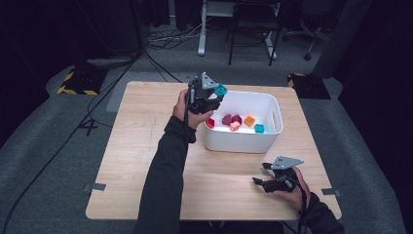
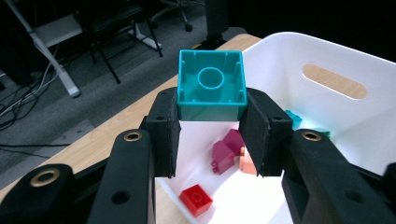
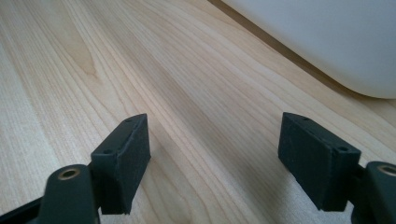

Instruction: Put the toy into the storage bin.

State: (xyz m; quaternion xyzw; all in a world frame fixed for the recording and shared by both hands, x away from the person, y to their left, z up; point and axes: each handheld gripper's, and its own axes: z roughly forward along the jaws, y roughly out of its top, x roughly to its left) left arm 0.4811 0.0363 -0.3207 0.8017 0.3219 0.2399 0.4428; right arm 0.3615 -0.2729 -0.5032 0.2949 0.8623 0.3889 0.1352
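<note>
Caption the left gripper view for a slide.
Left gripper holds a teal block between its fingers above the white bin.

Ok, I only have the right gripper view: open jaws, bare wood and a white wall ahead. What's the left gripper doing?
Observer: The left gripper is shut on a teal block, hollow side towards its camera.
Operator: Where is it relative to the bin?
Observer: It is held above the far left corner of the white bin.
Operator: Anything inside the bin?
Observer: Yes, several blocks lie on its floor, among them a red block and an orange block.
</note>
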